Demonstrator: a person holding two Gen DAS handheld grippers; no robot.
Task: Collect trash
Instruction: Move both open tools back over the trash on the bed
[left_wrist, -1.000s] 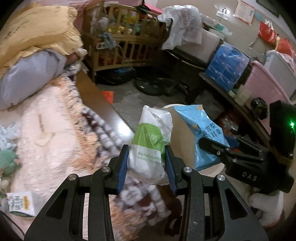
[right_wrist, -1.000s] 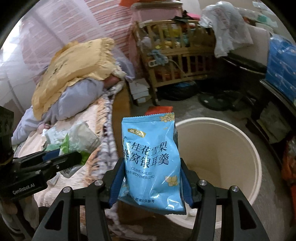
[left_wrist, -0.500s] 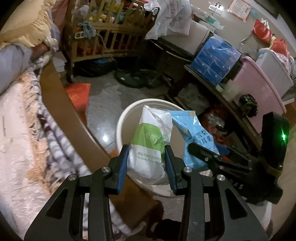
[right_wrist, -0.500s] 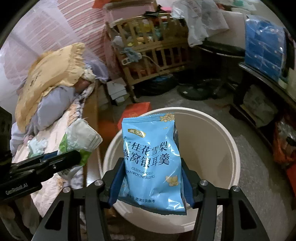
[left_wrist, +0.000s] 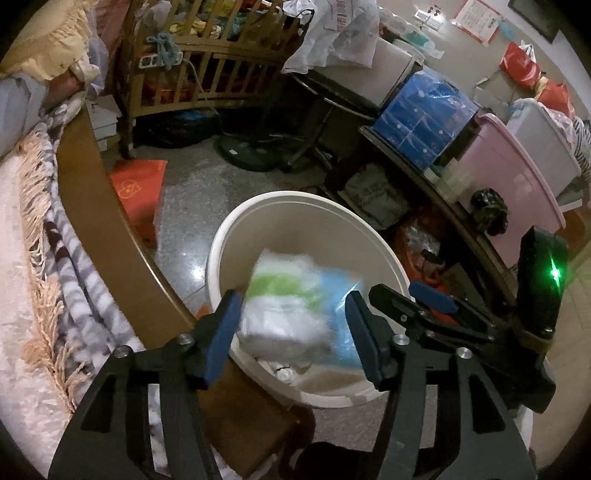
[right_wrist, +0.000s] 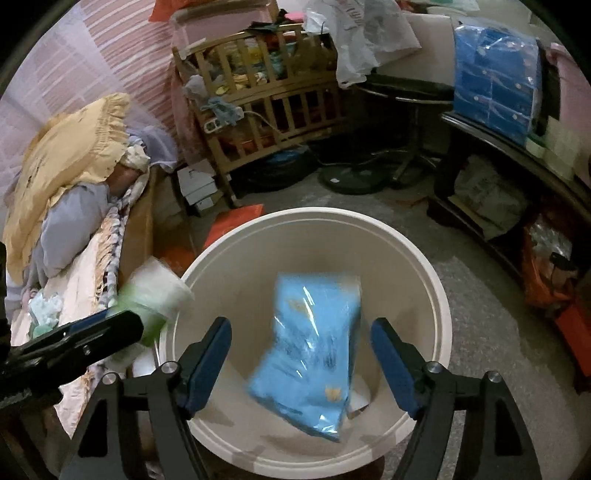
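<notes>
A round cream bin (left_wrist: 258, 206) stands on the floor beside the bed; it also shows in the right wrist view (right_wrist: 424, 266). My left gripper (left_wrist: 291, 336) is open above the bin's near rim, and a white and green packet (left_wrist: 284, 314), blurred, is falling between its fingers. My right gripper (right_wrist: 301, 365) is open over the bin, and a blue snack bag (right_wrist: 314, 354), blurred, is dropping inside. The packet (right_wrist: 159, 291) and the left gripper's finger (right_wrist: 74, 339) show at the left of the right wrist view. The right gripper's fingers (left_wrist: 432, 299) show at the right of the left wrist view.
The bed (left_wrist: 33, 258) with a fringed blanket and wooden side rail (left_wrist: 107, 206) lies left of the bin. A wooden crib (left_wrist: 207, 74), a red box (left_wrist: 140, 188), a fan base (left_wrist: 251, 155) and a dark shelf (left_wrist: 424, 184) with pink and blue containers ring the floor.
Both grippers opened and let go. The green and white packet and the blue bag are falling into the bin. Both grippers moved further over the bin.
</notes>
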